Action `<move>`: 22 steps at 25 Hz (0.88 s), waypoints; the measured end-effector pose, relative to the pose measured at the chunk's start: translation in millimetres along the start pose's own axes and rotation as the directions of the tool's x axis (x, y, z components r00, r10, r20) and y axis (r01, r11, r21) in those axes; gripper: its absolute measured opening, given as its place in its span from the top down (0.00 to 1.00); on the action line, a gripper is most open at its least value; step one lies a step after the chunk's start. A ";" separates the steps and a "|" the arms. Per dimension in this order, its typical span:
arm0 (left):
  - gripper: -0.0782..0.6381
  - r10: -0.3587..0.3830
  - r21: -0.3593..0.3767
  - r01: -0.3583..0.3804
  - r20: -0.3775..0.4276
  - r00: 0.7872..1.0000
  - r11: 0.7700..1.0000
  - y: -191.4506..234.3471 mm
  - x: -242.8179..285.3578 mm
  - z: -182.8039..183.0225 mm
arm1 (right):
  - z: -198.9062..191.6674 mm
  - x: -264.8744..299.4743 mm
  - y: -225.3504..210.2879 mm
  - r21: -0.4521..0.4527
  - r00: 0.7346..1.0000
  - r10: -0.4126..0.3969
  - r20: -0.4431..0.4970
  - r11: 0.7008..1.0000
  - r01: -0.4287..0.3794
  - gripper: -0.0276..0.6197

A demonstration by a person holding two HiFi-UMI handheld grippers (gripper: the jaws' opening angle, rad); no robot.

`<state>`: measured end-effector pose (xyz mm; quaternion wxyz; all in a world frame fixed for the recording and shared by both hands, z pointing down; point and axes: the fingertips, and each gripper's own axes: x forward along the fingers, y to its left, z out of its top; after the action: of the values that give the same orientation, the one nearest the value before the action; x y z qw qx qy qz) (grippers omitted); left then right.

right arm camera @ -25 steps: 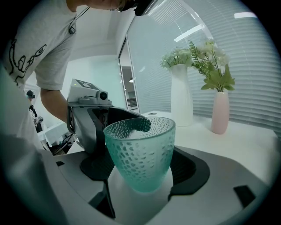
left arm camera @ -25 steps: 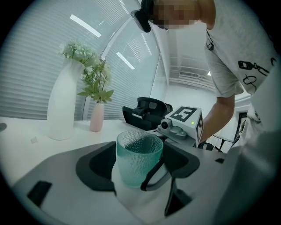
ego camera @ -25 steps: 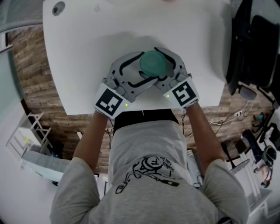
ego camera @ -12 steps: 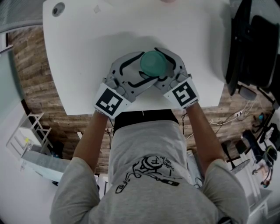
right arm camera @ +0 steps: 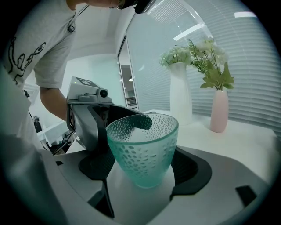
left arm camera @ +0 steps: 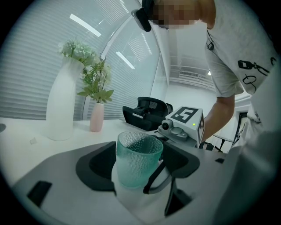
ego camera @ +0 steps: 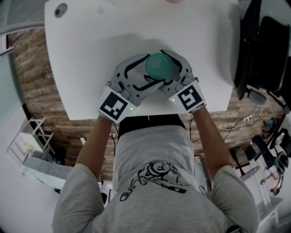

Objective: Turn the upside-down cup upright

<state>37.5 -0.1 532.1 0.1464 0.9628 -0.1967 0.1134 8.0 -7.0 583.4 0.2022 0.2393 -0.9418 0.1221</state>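
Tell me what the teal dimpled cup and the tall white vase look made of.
Teal dimpled cup: translucent tinted glass or hard plastic, glossy. Its wall is see-through with moulded bumps, and the look alone doesn't settle which. Tall white vase: probably matte ceramic, as it is opaque and smooth, with no sharp glints.

I note a tall white ceramic vase (left arm camera: pixel 60 103) of flowers and a small pink vase (left arm camera: pixel 96 117) side by side on the white worktop (ego camera: pixel 91 45); a grey round grommet (ego camera: pixel 60 8) sits at its far-left corner.

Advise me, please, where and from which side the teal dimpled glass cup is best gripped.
Probably the teal dimpled glass cup across its upper wall, below the rim, coming in level from the side: it stands mouth up and tapers toward the base, so a low grip might slip.
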 end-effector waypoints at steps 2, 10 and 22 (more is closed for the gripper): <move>0.44 0.003 -0.005 -0.003 0.002 1.000 1.000 0.7 -0.2 0.5 | 0.4 0.0 -0.4 0.004 1.000 -0.004 0.002 1.000 0.004 0.37; 0.43 0.008 -0.007 -0.008 0.002 1.000 1.000 3.5 -1.8 2.7 | 3.9 -0.9 -1.7 0.006 1.000 -0.005 0.006 1.000 0.005 0.36; 0.42 0.018 0.002 -0.018 0.024 1.000 1.000 6.3 -5.5 11.7 | 18.0 -5.2 -4.3 -0.016 0.999 -0.020 0.030 1.000 0.020 0.35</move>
<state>31.8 -7.5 521.1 0.1420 0.9625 -0.2069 0.1033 8.6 -14.5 565.7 0.1912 0.2490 -0.9432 0.1088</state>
